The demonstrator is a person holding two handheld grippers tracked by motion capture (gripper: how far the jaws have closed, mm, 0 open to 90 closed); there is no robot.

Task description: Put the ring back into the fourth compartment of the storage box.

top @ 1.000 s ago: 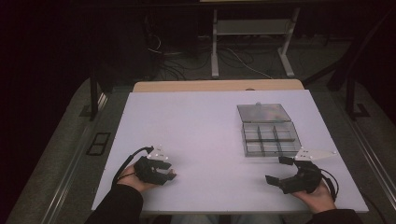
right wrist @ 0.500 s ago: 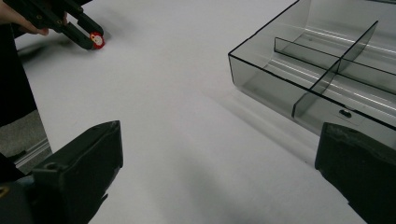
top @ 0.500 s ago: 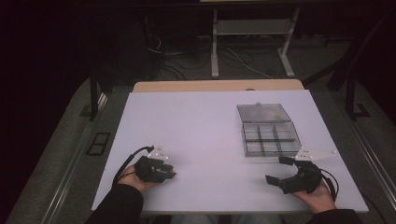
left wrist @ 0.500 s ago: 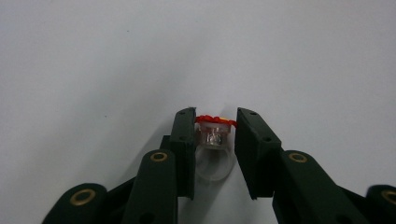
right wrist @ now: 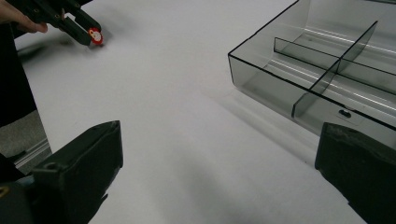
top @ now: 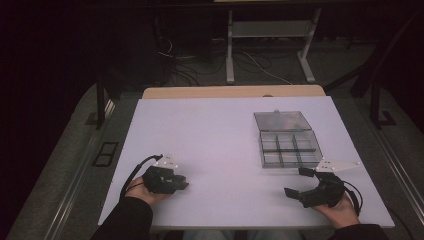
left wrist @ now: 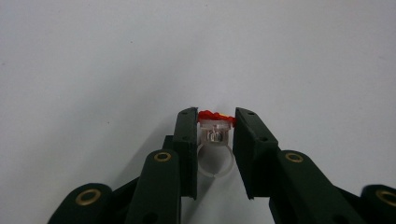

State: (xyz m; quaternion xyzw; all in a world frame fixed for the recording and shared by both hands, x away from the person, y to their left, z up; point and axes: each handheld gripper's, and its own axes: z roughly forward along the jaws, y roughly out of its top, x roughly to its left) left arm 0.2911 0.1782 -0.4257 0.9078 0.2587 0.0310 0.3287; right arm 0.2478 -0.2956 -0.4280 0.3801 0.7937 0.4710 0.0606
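Left tool (top: 181, 184) low at near-left of white tabletop (top: 220, 140), clenched on clear plastic ring with red top (left wrist: 215, 131). Clear compartment box (top: 289, 147), lid open, at right of tabletop. Right tool (top: 299, 182) near right edge, just before box, released, jaws wide apart.

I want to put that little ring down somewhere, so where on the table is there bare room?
Most of the white table is bare: the stretch between the left gripper and right gripper, and everything left of the clear divided box up to the far edge. It is tighter between the box and the right gripper.
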